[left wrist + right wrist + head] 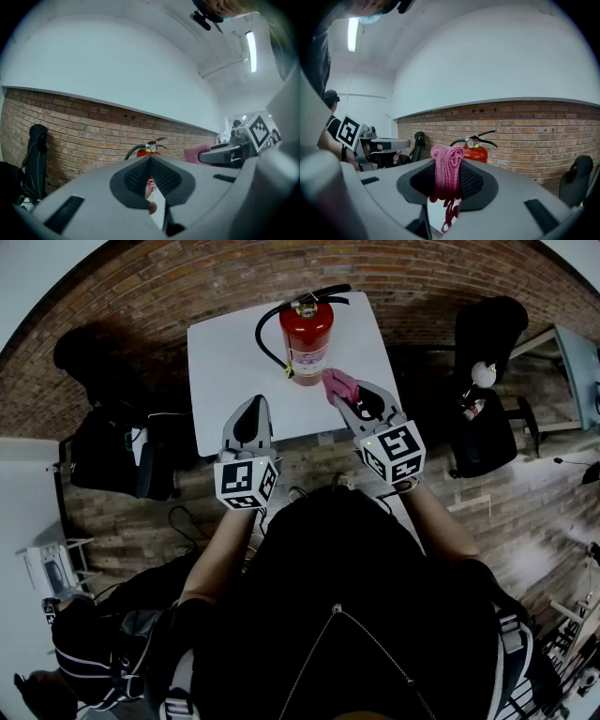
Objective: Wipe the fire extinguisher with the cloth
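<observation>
Brick wall (141, 296), white table (225, 362), wooden floor (525, 521).

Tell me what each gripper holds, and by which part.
The right gripper is shut on the pink cloth, pinched across its folded middle. The left gripper is shut on nothing.

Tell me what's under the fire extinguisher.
The fire extinguisher stands upright on a white table. Its base hides the tabletop beneath it. The pink cloth, in the jaws of the right gripper, is beside it.

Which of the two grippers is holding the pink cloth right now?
The right gripper: its jaws are shut on the cloth, which hangs down between them. The left gripper has its jaws shut on nothing.
</observation>
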Demonstrator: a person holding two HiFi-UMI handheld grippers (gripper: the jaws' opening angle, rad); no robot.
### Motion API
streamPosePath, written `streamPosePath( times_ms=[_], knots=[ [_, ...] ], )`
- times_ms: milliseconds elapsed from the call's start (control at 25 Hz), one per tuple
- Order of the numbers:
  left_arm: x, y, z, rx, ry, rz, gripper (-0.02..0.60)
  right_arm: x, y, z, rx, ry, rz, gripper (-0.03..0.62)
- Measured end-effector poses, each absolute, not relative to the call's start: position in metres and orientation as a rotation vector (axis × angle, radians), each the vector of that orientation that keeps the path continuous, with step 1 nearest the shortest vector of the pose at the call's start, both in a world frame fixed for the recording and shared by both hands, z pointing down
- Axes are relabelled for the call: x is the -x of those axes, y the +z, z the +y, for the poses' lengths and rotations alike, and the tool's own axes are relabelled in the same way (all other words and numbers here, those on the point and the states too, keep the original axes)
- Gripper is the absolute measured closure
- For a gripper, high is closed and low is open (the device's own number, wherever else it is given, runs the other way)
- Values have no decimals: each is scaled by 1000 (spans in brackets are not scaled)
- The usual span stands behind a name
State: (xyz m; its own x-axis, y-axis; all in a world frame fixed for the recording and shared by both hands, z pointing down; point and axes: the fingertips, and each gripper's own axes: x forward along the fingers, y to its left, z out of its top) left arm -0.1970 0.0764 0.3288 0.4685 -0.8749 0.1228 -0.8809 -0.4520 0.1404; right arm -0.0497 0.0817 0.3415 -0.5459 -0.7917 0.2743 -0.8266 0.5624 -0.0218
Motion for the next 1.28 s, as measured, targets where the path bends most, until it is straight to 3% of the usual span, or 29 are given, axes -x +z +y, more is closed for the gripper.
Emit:
streamPosePath(
  times_ms=[720,1280],
  knots=[
    [221,350,84,-2525,83,-1445,574,73,352,97,-1448,331,-2519,468],
    [187,374,41,-2466,174,-1497,574,23,371,46,-1433,486,-2646,468]
  ],
)
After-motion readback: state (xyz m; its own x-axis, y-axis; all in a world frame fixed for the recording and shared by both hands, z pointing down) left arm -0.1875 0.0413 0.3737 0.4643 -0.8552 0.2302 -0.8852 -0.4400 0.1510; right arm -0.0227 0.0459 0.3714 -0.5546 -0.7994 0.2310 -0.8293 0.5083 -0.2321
